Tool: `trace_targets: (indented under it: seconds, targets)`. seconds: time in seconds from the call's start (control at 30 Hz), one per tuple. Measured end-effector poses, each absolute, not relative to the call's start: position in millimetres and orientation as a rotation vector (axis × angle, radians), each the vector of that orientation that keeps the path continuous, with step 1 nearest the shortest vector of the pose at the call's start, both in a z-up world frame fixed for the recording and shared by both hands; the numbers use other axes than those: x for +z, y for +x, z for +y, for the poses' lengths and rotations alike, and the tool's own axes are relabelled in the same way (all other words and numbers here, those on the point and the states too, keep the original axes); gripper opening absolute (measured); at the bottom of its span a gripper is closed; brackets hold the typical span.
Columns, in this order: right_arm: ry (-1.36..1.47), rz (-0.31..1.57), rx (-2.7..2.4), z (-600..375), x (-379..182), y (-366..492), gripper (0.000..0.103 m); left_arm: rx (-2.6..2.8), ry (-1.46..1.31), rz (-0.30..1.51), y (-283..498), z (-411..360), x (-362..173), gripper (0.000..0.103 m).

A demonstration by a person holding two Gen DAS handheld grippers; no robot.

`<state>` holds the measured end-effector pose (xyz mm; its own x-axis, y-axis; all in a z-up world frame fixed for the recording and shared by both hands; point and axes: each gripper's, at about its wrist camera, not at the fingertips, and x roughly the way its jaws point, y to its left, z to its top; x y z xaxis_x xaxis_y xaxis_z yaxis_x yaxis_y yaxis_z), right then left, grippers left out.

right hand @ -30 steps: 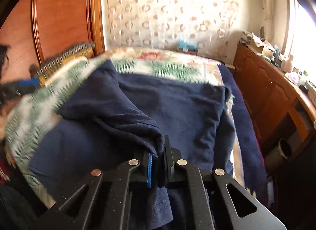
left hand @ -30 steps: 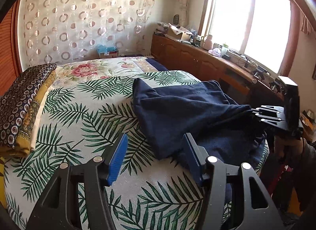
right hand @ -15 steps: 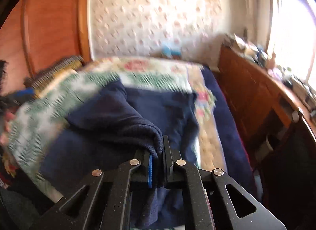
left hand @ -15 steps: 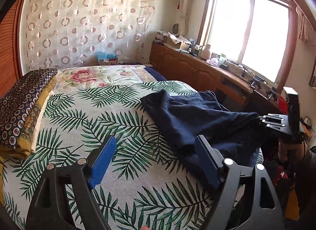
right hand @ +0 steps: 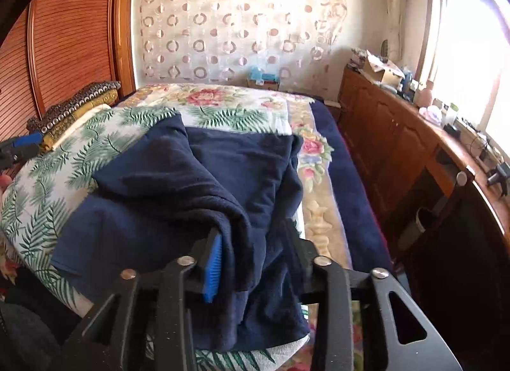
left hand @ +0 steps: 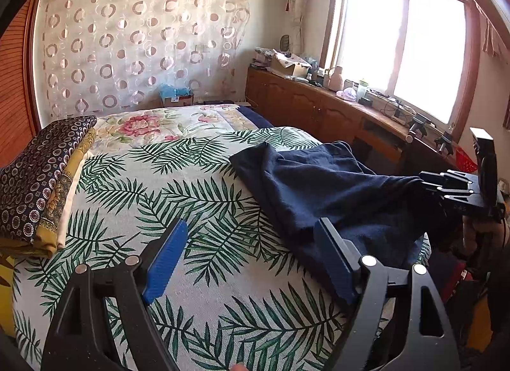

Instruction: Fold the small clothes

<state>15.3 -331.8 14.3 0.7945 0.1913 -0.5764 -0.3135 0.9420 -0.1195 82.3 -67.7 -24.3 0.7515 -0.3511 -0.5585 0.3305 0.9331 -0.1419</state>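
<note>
Nearest in the right wrist view, the right hand-held gripper (right hand: pixel 251 253) has just been opening; its jaws stand partly apart with a bunched ridge of the navy garment (right hand: pixel 197 179) draped between them, the cloth lying against the blue pad (right hand: pixel 213 267) on one side while the other pad is hidden by cloth — whether it still pinches I cannot tell. The left hand-held gripper (left hand: pixel 251 259) has its jaws spread wide and holds nothing, hovering over the palm-leaf bedspread (left hand: pixel 178 179) just beside the garment's near edge. The garment lies crumpled on the bedspread, on its window side, one end lifted toward the right hand-held gripper. Farther along the bedspread — at its opposite side from the garment — sits a stack of folded patterned fabrics (left hand: pixel 41 173). Beyond the bedspread hangs a circle-patterned curtain (left hand: pixel 143 42).
</note>
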Motion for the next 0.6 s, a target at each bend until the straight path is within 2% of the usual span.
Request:
trace_targets:
  seconds: [0.03, 0.1, 0.37, 0.6]
  targets:
    - [-0.215, 0.587, 0.277, -331, 15, 13, 0.053, -0.371, -0.035, 0.616, 82, -67, -24, 0.082]
    - [-0.218, 0.567, 0.291, -328, 20, 7, 0.056, -0.37, -0.036, 0.614, 82, -67, -24, 0.082]
    - [-0.242, 0.526, 0.373, -312, 31, -5, 0.057, -0.363, -0.034, 0.609, 77, -65, -24, 0.082]
    - [-0.25, 0.574, 0.485, -271, 12, 21, 0.057, -0.352, -0.039, 0.616, 78, -60, -26, 0.082]
